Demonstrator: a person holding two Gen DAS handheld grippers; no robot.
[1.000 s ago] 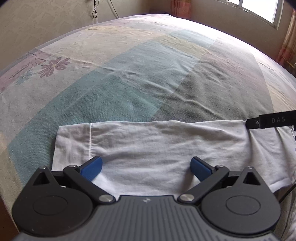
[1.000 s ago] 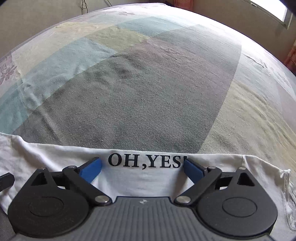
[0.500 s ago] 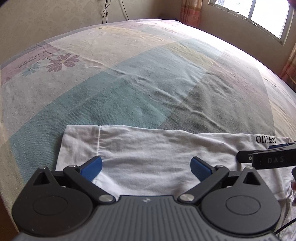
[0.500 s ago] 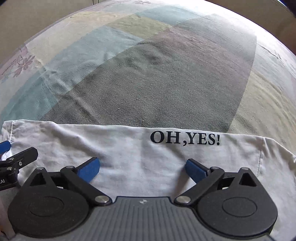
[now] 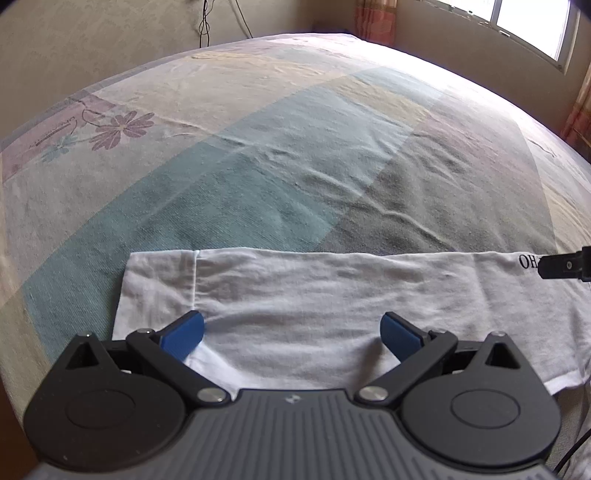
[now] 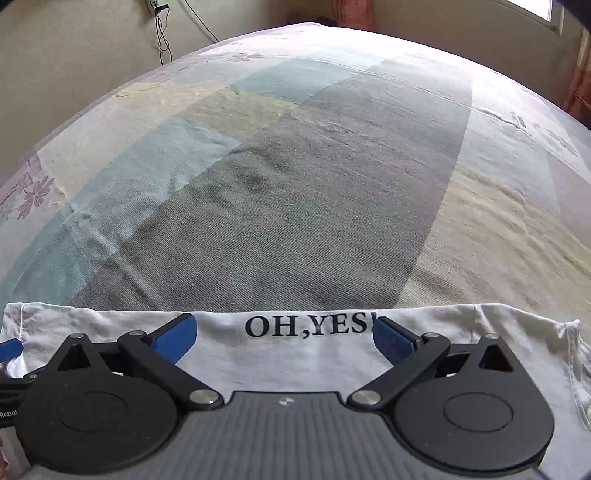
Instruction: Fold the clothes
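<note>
White T-shirt [image 5: 332, 314] folded on bedspread [image 5: 295, 166], both hand-held grippers spread wide above it

The shirt [image 5: 332, 295] is white, with "OH,YES!" lettering [image 6: 310, 325] printed in black. The bedsheet [image 5: 295, 166] is a patchwork of faded teal, grey, cream and pale pink blocks, with a purple flower print [image 5: 122, 125] at the upper left. Both grippers are black with blue fingertips [image 5: 183, 332].

One white T-shirt [image 5: 332, 314] lies on one patchwork bed [image 5: 295, 166]. Two tongs show: left tongs [image 5: 291, 332], right tongs [image 6: 284, 336]. One window [image 5: 517, 22] at two o'clock.
</note>
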